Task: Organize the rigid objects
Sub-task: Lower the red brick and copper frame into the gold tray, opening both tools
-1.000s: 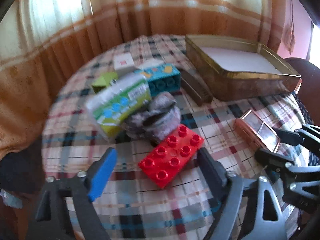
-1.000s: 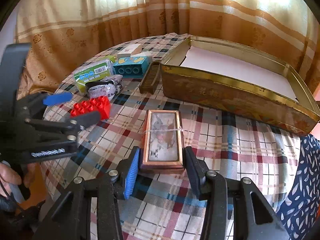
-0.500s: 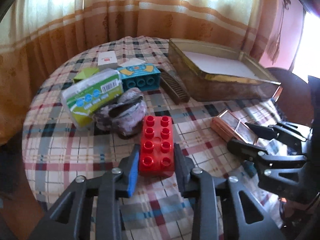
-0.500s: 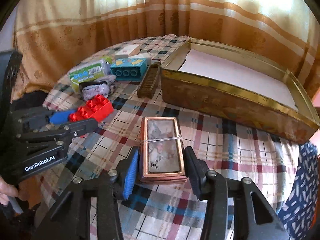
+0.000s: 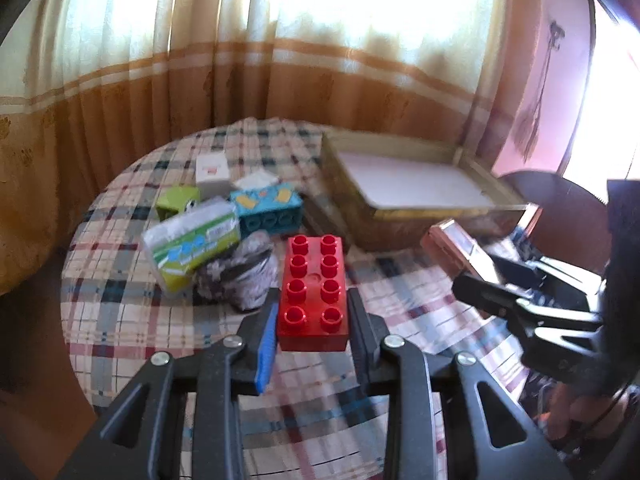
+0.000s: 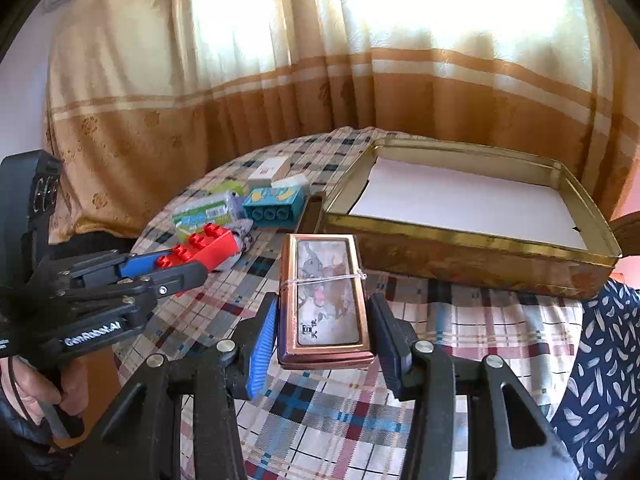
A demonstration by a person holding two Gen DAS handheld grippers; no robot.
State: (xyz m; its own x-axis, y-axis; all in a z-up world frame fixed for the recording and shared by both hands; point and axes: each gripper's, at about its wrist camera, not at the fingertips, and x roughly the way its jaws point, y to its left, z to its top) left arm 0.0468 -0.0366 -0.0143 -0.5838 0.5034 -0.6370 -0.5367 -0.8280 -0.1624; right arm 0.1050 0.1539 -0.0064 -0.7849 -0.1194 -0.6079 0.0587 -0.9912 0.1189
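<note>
Beyond and right of left hand-held gripper (image 5: 314, 320) clenched lengthwise on red brick (image 5: 314, 292): open tin (image 5: 404, 216), nearer right hand-held gripper (image 6: 322, 338) gripping copper case (image 6: 325, 300).

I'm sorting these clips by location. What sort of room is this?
Most likely a room in a home. A round table under a plaid tablecloth stands by long cream-and-orange curtains with daylight behind, and small household items lie on it, such as a red plastic building brick and a gold metal tin.
</note>
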